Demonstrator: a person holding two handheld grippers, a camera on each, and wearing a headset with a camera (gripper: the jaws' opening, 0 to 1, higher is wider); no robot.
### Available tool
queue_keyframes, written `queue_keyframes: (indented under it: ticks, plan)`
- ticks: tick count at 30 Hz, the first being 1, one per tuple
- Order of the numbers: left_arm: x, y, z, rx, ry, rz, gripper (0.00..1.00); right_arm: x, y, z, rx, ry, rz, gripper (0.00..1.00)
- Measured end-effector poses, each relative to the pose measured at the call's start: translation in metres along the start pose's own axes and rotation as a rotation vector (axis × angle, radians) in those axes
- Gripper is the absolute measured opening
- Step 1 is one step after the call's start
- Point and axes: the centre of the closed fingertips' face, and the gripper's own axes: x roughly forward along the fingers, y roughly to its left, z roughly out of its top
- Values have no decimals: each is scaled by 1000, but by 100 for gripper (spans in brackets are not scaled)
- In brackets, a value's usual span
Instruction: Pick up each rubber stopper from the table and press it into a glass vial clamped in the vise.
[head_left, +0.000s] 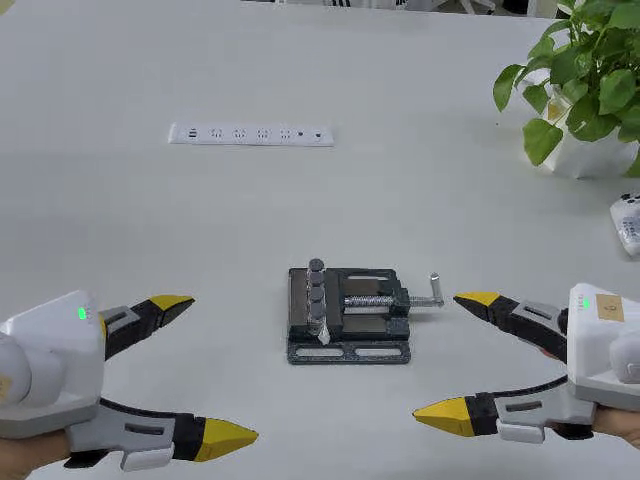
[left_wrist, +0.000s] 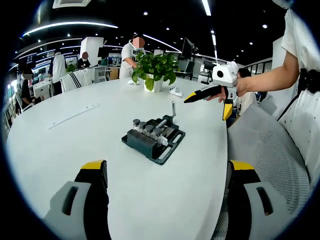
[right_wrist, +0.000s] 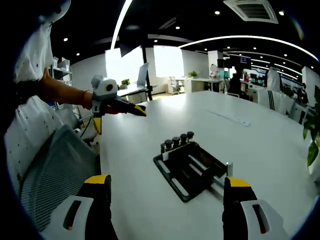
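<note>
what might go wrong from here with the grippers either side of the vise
1. The crank handle of the vise sticks out toward the open right gripper; a bump might loosen the clamp.
2. The vials stand tightly in one row, so the left gripper reaching for one could knock its neighbour.

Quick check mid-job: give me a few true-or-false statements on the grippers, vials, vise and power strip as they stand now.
1. Both the left gripper and the right gripper are open and empty. True.
2. The vials lie loose beside the power strip. False: they stand in a row, clamped in the vise.
3. The vise handle points toward the right gripper's side. True.
4. The right gripper is touching the vise. False: it is off to the side, apart from it.
5. The power strip lies beyond the vise, farther from the person. True.
</note>
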Motion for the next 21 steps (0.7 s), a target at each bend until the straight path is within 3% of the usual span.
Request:
queue_keyframes:
  ticks: [21]
  plan:
    - [0, -1, -3, 6, 7, -12, 99, -4, 3, 6, 0, -2, -4, 92]
